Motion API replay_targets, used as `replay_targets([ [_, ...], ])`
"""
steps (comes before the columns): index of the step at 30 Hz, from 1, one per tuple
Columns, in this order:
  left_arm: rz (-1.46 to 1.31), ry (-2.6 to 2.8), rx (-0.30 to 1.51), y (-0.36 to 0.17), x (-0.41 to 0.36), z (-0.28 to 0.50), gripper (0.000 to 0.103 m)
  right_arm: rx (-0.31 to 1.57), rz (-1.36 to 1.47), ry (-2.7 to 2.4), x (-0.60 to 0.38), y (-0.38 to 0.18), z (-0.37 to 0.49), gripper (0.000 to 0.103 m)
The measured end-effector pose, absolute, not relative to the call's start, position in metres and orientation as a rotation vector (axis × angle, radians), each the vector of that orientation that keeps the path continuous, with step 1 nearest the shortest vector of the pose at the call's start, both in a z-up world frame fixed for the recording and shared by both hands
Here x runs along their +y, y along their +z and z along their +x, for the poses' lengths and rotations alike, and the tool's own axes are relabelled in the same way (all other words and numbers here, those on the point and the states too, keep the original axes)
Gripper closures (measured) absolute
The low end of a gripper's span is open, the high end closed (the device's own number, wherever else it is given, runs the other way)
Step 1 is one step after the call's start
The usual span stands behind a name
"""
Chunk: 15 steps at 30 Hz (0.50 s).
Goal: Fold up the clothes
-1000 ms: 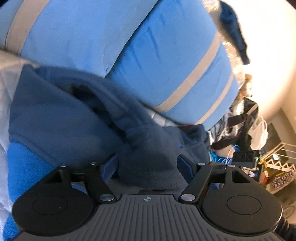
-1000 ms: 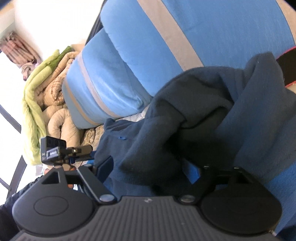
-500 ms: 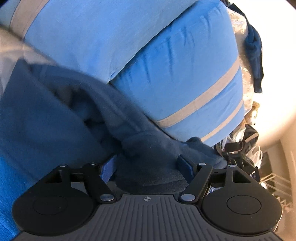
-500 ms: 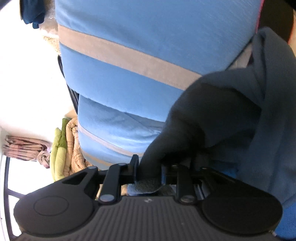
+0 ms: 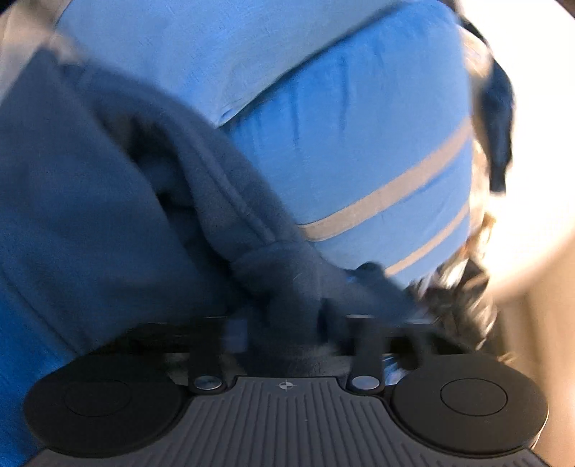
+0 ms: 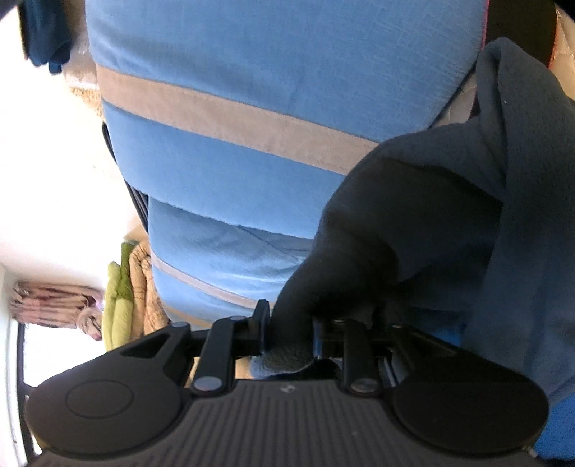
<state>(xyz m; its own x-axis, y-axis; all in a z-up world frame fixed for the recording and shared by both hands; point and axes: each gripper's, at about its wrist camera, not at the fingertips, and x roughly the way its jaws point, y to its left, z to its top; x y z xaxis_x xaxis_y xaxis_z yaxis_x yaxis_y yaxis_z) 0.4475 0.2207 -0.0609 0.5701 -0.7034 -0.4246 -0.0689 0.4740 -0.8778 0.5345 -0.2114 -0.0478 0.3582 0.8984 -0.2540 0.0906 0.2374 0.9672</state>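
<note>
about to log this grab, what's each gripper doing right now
left gripper: jaws closing on a fold of the navy fleece garment.
right gripper: shut on the navy fleece garment.

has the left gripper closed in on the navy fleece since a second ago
Yes. The left gripper stood wide around the navy fleece; its jaws are now closing on a bunch of it, below the blue pillow.

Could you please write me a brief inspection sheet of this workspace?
Surface: pale quilted bedding, mostly covered.
Job's things: dark navy fleece garment with a bright blue panel, bunched against blue pillows with grey stripes.
Clutter: folded green and beige quilts; dark blue cloth.
Grippers: left gripper closing, fleece between its jaws; right gripper clamped on a fleece fold.
Cables: nothing seen.
Surroundings: bright, washed-out wall; left view blurred.
</note>
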Motion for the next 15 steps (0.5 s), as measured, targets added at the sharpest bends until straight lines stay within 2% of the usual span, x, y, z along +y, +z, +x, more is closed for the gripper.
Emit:
replay_targets([
  [1, -1.057, -0.447, 0.91, -0.06, 0.223, 0.449, 0.08, 1.074, 1.175, 0.729, -0.212, -0.048, 0.534, 0.078],
  [4, -1.108, -0.407, 0.9, -0.053, 0.231, 0.452, 0.08, 1.086, 1.016, 0.682, -0.221, -0.046, 0.531, 0.072],
  [5, -1.109, -0.39, 0.9, -0.05, 0.233, 0.453, 0.08, 1.079, 0.965, 0.668, -0.224, -0.045, 0.529, 0.054],
  [6, -1.092, -0.366, 0.905, -0.047, 0.234, 0.453, 0.078, 1.071, 0.914, 0.655, -0.227, -0.043, 0.526, 0.031],
  [7, -1.064, -0.336, 0.918, -0.045, 0.234, 0.453, 0.075, 1.058, 0.863, 0.645, -0.23, -0.042, 0.523, 0.022],
  [11, -0.876, -0.227, 0.941, -0.033, 0.231, 0.439, 0.046, 0.957, 0.608, 0.666, -0.232, -0.022, 0.491, 0.016],
  [15, -0.675, -0.206, 0.886, -0.018, 0.224, 0.406, 0.037, 0.861, 0.3, 0.674, -0.217, -0.006, 0.452, 0.015],
])
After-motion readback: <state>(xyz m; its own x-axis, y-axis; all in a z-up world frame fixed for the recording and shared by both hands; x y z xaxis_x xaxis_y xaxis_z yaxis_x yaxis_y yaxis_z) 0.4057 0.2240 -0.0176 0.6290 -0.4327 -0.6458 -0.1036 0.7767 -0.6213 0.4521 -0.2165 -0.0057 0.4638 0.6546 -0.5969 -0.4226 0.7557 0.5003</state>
